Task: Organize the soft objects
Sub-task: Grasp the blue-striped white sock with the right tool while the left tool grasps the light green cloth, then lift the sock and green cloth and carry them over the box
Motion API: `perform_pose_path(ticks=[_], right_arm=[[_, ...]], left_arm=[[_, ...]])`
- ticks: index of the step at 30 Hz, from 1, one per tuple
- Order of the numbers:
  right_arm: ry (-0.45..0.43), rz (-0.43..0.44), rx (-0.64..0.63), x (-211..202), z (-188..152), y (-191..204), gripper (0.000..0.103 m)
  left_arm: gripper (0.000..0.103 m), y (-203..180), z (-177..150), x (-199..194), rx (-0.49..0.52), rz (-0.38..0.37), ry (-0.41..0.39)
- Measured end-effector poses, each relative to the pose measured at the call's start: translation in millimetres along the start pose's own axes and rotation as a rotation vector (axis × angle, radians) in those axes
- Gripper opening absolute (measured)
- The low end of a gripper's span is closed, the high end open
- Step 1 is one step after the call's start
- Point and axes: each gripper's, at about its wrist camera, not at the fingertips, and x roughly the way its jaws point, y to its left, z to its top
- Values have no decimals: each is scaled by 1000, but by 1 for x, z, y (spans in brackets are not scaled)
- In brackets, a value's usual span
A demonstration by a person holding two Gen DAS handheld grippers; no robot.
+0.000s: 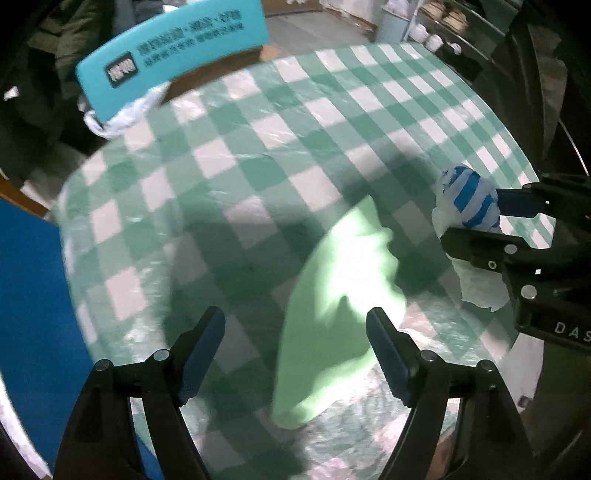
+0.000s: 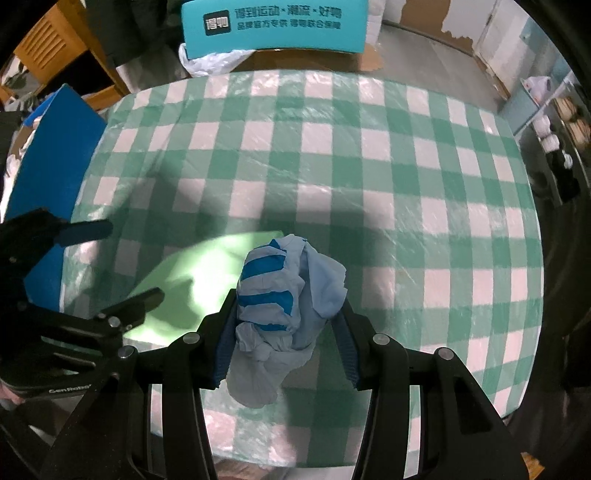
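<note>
A crumpled soft bundle (image 2: 273, 291), pale blue with bright blue stripes, sits pinched between the pads of my right gripper (image 2: 288, 299), which is shut on it above the table. The left wrist view shows the same bundle (image 1: 469, 195) in the right gripper (image 1: 469, 214) at the right edge. A light green cloth (image 1: 332, 295) lies flat on the checked tablecloth, partly in shadow. My left gripper (image 1: 295, 317) hangs open over its near end, pointing down, with nothing between the pads. From the right wrist, the left gripper (image 2: 133, 258) stands to the left over the green cloth (image 2: 184, 280).
The table (image 2: 369, 166) has a green and white checked cover under clear plastic. A blue box (image 2: 51, 147) stands against its left edge. Beyond the far edge are a teal printed box (image 2: 273, 26) and a white plastic bag (image 2: 210, 59). Shelves with cups (image 2: 550, 136) stand at the right.
</note>
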Motion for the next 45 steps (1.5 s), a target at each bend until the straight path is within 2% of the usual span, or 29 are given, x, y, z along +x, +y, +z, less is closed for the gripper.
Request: perform_pose_path(ticks=[6,12,20,26,29,31,37,39,45], right_arm=[[5,6,24,4,-8,-14,48],[9,9,31,8,-12,-21,48],[7,20,41,10,-13,-24,48],[5,26,47,10,-16,-27,48],[7,26,53,10,-17,-28,48],[8,25,58,10,-16,-28,48],[8,24,58,11,-16,-27,48],[8,25,55,11,-16,-27,48],[-2,30,41,6,-15,-24,48]], left_arm=[[80,-7,0,16,-32,-64,42],[80,-21,-2,26,5,-62,68],[85,-39,-6,35,48,-14,76],[86,-48,-5,38,90,29,52],[85,-48,-4,38,79,27,34],[77,-48,-6,35,71,28,15],[18,-46,-6,29,72,14,6],[9,-48,-9,26,66,2,7],[7,-35,-5,10,30,11,-6]])
